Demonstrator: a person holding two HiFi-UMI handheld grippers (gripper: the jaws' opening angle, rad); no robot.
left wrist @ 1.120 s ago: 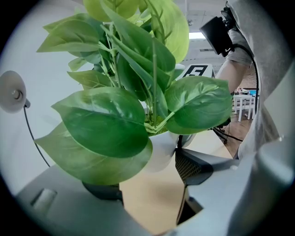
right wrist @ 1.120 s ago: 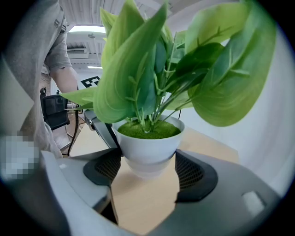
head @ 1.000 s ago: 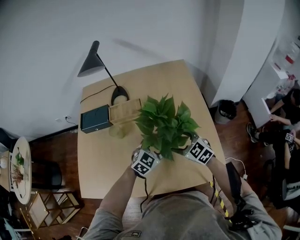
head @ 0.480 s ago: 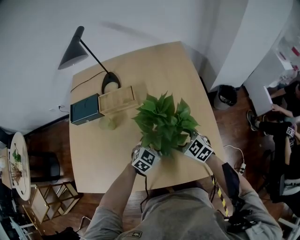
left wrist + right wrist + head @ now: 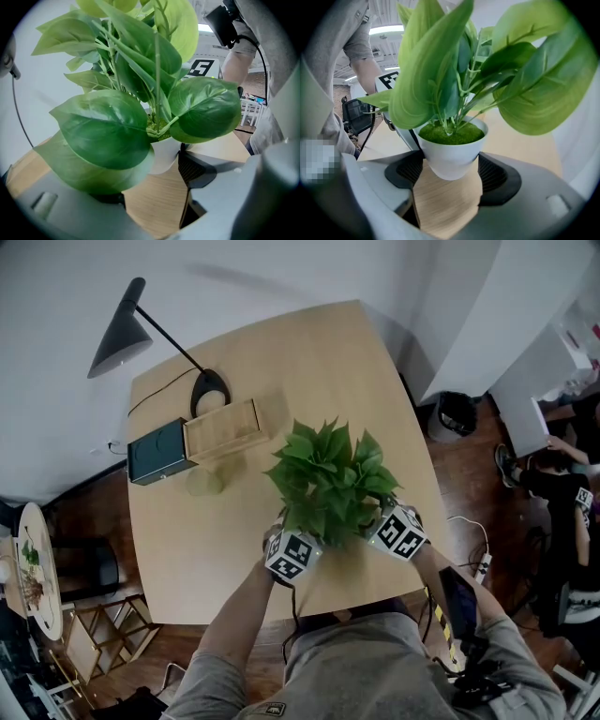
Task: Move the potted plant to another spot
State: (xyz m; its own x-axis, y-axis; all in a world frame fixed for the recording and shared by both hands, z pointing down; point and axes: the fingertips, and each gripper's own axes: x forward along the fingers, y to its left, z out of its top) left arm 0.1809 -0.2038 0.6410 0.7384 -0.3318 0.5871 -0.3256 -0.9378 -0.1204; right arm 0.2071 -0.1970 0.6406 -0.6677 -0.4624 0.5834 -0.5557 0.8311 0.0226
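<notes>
- Potted plant point(image 5: 330, 479) stands over the near side of the table point(image 5: 216, 549).
- Right gripper point(image 5: 450, 169) clamps the white pot's sides. Left gripper point(image 5: 154, 171) grips likewise, one pad leaf-covered.
- Judged step: transfer. Next: level carry to bare tabletop.

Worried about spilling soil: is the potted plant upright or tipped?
Upright. The potted plant shows a level pot rim and stems rising straight up.

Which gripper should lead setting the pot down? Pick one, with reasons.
Probably right. The right gripper has pads on both sides of the white pot, in clear view; a leaf hides one pad of the left gripper.
</notes>
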